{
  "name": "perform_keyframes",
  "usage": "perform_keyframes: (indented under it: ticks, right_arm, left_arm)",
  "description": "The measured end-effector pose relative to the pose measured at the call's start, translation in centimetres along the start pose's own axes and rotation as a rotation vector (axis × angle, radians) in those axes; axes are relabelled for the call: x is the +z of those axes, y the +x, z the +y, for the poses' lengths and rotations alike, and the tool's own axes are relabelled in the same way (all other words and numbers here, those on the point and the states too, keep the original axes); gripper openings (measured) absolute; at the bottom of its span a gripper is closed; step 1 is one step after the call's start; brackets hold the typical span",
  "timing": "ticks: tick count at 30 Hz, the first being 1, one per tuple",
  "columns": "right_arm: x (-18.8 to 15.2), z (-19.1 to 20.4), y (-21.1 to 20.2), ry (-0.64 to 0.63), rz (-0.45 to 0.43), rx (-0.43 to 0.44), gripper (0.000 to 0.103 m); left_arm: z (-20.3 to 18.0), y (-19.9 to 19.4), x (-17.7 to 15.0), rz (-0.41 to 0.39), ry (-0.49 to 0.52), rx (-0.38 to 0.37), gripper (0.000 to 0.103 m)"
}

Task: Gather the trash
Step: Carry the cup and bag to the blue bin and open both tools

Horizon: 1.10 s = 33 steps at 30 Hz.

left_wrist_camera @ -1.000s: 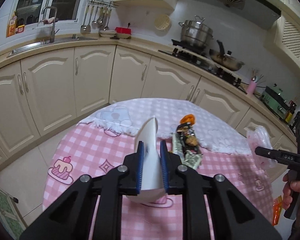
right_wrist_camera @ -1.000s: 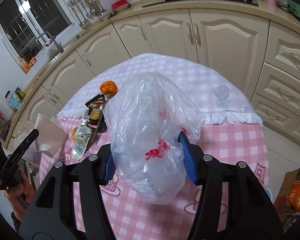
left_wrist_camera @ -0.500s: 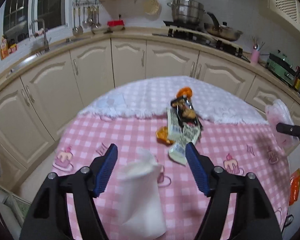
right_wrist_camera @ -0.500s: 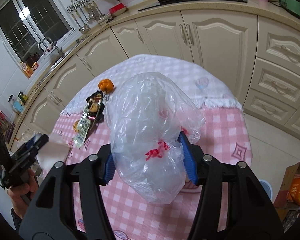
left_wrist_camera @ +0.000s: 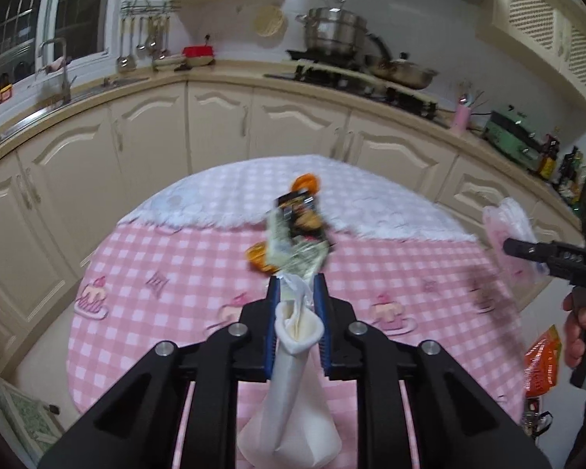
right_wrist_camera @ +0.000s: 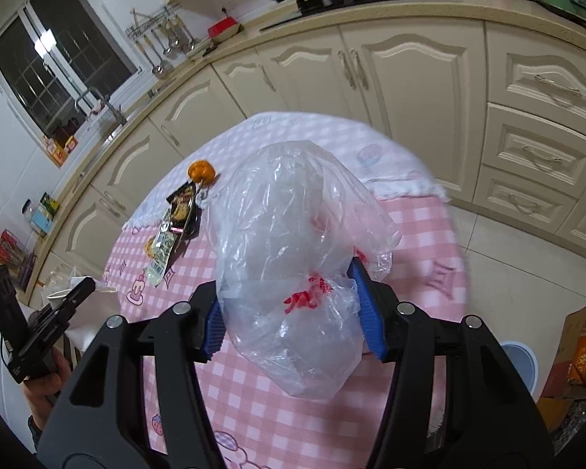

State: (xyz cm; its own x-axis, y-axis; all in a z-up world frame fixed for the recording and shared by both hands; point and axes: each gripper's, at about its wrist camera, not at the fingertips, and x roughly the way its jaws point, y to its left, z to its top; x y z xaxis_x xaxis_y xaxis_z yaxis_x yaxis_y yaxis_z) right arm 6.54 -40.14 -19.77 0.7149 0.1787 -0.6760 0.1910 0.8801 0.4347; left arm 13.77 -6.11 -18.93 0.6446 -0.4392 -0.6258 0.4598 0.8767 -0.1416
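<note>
My left gripper (left_wrist_camera: pixel 296 293) is shut on a crumpled white paper cup (left_wrist_camera: pixel 293 383), squeezed between its blue pads above the near side of the round pink-checked table (left_wrist_camera: pixel 175 273). My right gripper (right_wrist_camera: pixel 293 305) is shut on a clear plastic bag (right_wrist_camera: pixel 289 258) with red print, held above the table's right side; the bag also shows in the left wrist view (left_wrist_camera: pixel 511 234). A pile of snack wrappers (left_wrist_camera: pixel 297 234) and an orange piece (left_wrist_camera: pixel 304 183) lie mid-table, just beyond the left gripper. The pile also shows in the right wrist view (right_wrist_camera: pixel 175 226).
Cream kitchen cabinets (left_wrist_camera: pixel 215 133) curve behind the table, with a sink (left_wrist_camera: pixel 54 90) at left and a stove with pots (left_wrist_camera: pixel 340 39) at the back. An orange packet (left_wrist_camera: pixel 543 359) and a cardboard box (right_wrist_camera: pixel 582 355) lie on the floor at right.
The left gripper opened half a second ago with the cup loose between its fingers, and has now shut on the cup again. The right gripper keeps holding the bag and has shifted slightly.
</note>
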Motion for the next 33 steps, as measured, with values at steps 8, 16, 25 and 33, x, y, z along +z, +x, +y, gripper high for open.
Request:
perform_keyframes:
  ticks: [8,16,25,33]
  right_arm:
    - [-1.3,-8.8,-8.4,0.135,-0.122,-0.103,0.055]
    - [-9.6,-23.8,-13.0,0.466,-0.096,-0.29,0.056]
    - [-19.4,-33.9,-10.6,0.754,0.024,-0.301,0.057]
    - [-21.9,-37.2,-8.7,0.871,0.081,-0.329,0.095]
  left_arm:
    - [-12.8,-0.1,2.6,-0.013,0.111,-0.324,0.016]
    - [-32.1,7.7,-1.4,0.195,0.299,-0.57,0.017]
    - [-45.9,18.1,-12.9,0.514,0.452,-0.603,0.018]
    - [-49.2,22.5,-17.2,0.604,0.525,-0.55,0.078]
